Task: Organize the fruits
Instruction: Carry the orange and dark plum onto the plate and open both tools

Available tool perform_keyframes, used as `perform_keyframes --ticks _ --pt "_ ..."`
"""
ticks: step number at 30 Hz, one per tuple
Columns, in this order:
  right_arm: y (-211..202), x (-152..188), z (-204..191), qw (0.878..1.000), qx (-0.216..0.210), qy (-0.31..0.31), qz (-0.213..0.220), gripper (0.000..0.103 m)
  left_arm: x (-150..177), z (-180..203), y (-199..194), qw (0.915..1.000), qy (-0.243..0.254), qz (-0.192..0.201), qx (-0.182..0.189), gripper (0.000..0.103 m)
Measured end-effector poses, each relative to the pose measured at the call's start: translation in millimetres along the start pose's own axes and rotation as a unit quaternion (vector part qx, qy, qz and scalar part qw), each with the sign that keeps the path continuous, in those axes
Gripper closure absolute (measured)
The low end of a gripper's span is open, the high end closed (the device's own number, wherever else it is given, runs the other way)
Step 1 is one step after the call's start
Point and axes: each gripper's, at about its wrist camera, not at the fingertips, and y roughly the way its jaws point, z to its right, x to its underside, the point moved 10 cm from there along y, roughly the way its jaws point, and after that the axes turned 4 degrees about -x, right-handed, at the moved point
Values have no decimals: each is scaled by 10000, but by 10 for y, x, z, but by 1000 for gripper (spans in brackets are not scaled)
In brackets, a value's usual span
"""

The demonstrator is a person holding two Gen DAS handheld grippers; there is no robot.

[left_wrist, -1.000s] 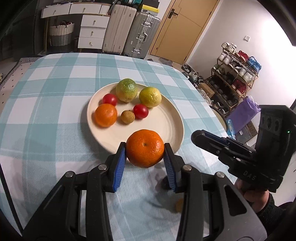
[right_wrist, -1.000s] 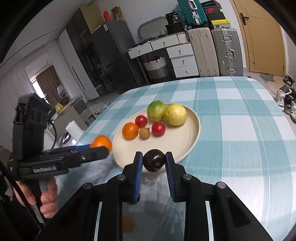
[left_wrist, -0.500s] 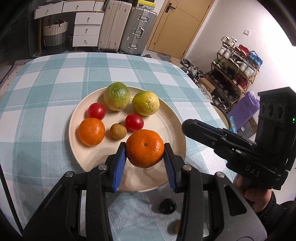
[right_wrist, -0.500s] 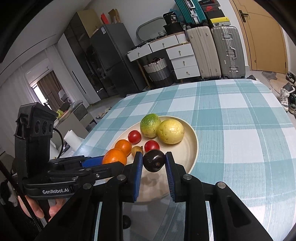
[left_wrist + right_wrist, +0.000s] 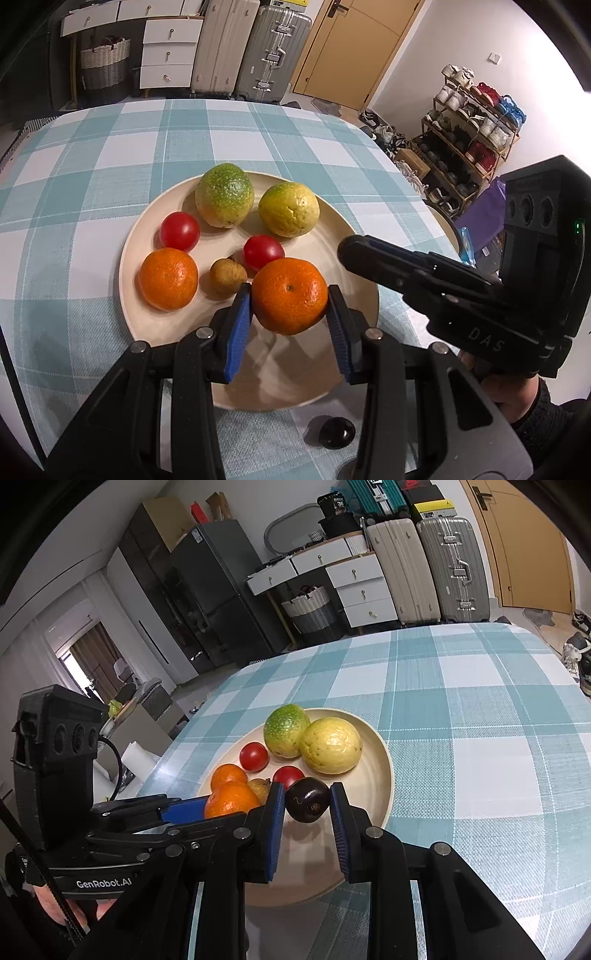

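Observation:
My left gripper (image 5: 290, 301) is shut on an orange tangerine (image 5: 290, 295), held just above the near half of a cream plate (image 5: 334, 236). On the plate lie a green fruit (image 5: 224, 195), a yellow fruit (image 5: 288, 209), two red tomatoes (image 5: 179, 231), another tangerine (image 5: 168, 278) and a small brown longan (image 5: 228, 275). My right gripper (image 5: 308, 803) is shut on a dark purple fruit (image 5: 308, 799) over the same plate (image 5: 373, 775). The two grippers hang side by side, left gripper (image 5: 225, 806) and right gripper (image 5: 354, 251), a little apart.
The plate rests on a round table with a teal and white checked cloth (image 5: 92, 166). A small dark round object (image 5: 337, 432) lies on the cloth just short of the plate. Suitcases, drawers and a shoe rack stand beyond the table.
Both grippers have moved forward together from the plate's near rim to above its near half, each still holding its fruit. The plate's fruits have not shifted.

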Motion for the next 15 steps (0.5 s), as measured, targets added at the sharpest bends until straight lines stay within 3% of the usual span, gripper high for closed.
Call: perform_keyframes --ticks 6,9,12,15 --pt "86 -1 40 9999 -8 28 -99 77 -29 27 119 9998 10 -120 131 67" --pt "137 19 59 9997 160 -63 -196 65 -24 45 131 9999 9 -113 129 66" --pt "91 -9 75 9999 104 -6 -74 60 -33 80 99 9999 77 -72 134 65" --pt "0 -61 101 9999 94 85 117 54 -61 86 30 9998 207 48 -23 50"
